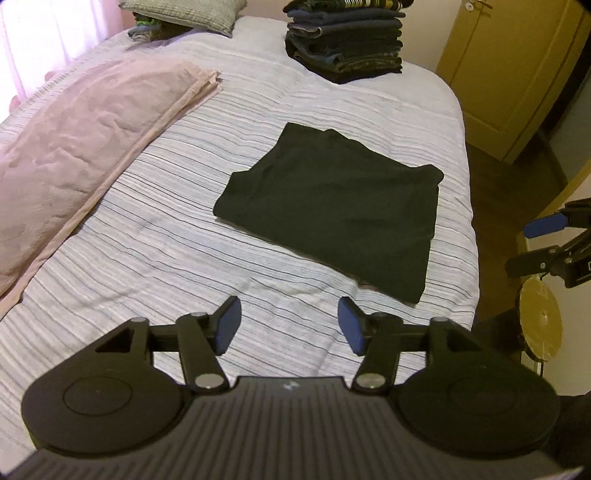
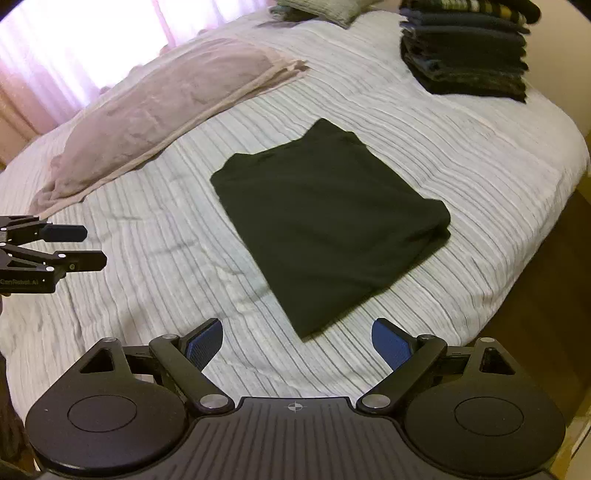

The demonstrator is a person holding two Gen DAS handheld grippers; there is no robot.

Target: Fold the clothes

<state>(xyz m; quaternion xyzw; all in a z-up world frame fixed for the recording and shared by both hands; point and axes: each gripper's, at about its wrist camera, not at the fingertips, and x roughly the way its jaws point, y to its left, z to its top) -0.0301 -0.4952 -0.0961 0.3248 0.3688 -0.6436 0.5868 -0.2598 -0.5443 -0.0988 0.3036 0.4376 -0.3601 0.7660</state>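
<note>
A black garment (image 1: 332, 206) lies folded into a flat rectangle on the striped bedspread (image 1: 155, 251); it is also in the right wrist view, garment (image 2: 325, 218). My left gripper (image 1: 290, 328) hovers above the bedspread, short of the garment's near edge, jaws apart with nothing between them. My right gripper (image 2: 297, 345) hangs over the garment's near corner, jaws wide apart and empty. Each gripper shows in the other's view: the right gripper (image 1: 532, 243) at the right edge, the left gripper (image 2: 92, 245) at the left edge.
A tall stack of folded dark clothes (image 1: 345, 40) stands at the far end of the bed. A pink pillow (image 1: 85, 151) lies along the left side, a grey cushion (image 1: 184, 13) behind it. A yellow cabinet (image 1: 517, 74) stands right of the bed.
</note>
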